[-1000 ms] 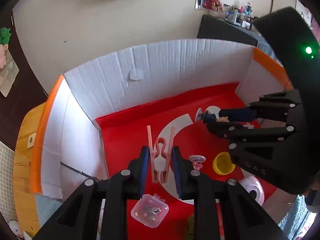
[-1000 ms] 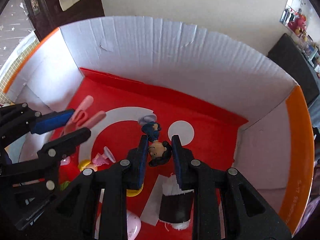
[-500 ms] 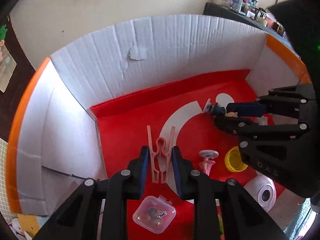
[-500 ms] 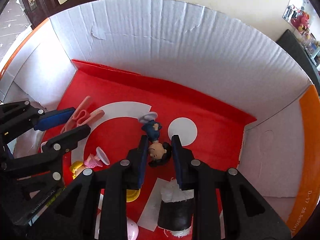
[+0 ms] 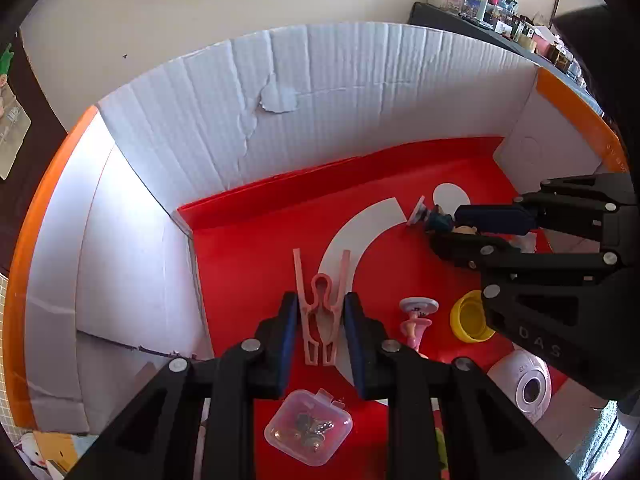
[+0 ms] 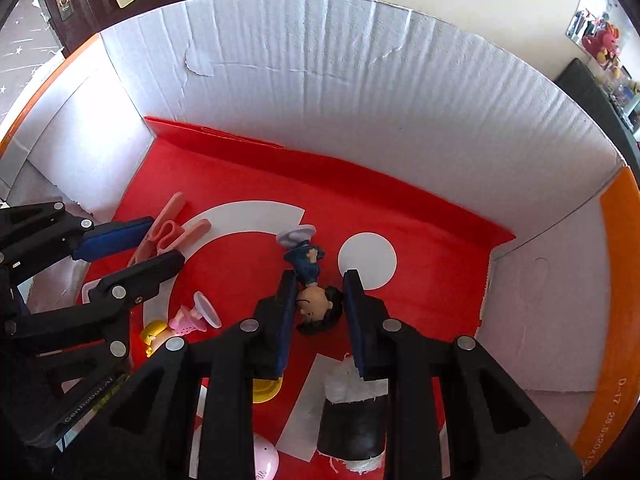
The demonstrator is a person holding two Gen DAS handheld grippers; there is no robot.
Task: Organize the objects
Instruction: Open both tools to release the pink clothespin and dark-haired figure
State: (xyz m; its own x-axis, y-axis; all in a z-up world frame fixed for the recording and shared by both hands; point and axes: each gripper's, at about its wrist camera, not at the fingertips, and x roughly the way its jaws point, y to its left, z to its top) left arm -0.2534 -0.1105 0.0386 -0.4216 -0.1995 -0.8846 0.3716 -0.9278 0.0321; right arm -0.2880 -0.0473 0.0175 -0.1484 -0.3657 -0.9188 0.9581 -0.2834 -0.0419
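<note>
Pink clip (image 5: 320, 320) clamped in my left gripper (image 5: 321, 320), dark-haired figurine (image 6: 316, 300) clamped in my right gripper (image 6: 320, 300), both inside the cardboard box (image 6: 360, 80).

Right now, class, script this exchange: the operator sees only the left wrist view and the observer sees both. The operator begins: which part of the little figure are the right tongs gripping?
Observer: The right tongs are shut on the dark-haired head of the figure. Its blue body points toward the back wall of the box.
Operator: Is anything lying under those tongs?
Observer: Yes, a black roll with white ends lies on the box floor beneath one finger.
Operator: And the pink doll beside my pink clip?
Observer: It lies on its side, and it has a yellow-haired head.
</note>
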